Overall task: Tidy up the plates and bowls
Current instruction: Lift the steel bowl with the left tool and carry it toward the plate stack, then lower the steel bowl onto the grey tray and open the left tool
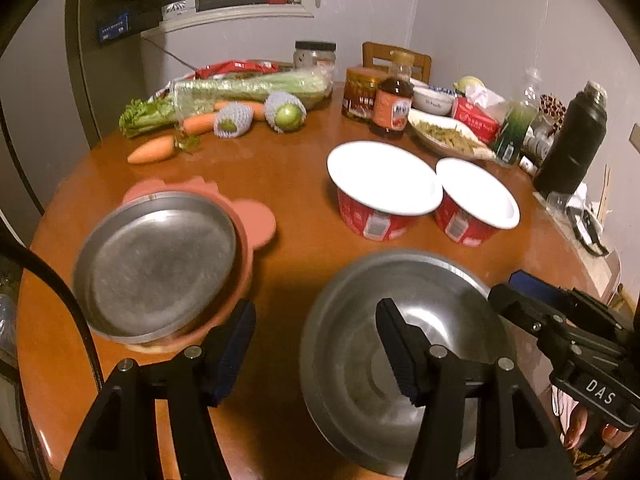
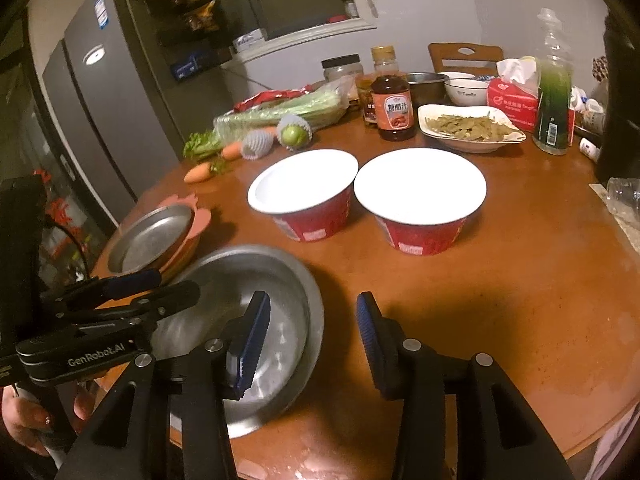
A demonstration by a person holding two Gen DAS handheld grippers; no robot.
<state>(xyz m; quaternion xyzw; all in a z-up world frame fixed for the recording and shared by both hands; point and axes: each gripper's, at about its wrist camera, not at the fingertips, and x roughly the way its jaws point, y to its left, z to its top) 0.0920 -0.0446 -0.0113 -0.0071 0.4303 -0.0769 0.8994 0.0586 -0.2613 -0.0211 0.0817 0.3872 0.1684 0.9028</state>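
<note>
Plates and bowls sit on the round table (image 1: 288, 184). Left wrist view: the left hand-held gripper (image 1: 316, 344) hangs open and empty, one finger over a large steel bowl (image 1: 360, 360), the other just beside a steel plate (image 1: 156, 264) resting on a pink dish (image 1: 256, 224); two red bowls (image 1: 384, 196) stand farther back, side by side. Right wrist view: the right hand-held gripper (image 2: 312, 340) is partly open, holding nothing, its left finger above the steel bowl's (image 2: 280, 300) inside, its right finger over bare table.

near: steel bowl (image 1: 360, 344) | left: plate (image 1: 156, 264) (on mat (image 1: 264, 224)) | behind: two bowls (image 1: 384, 192)
</note>
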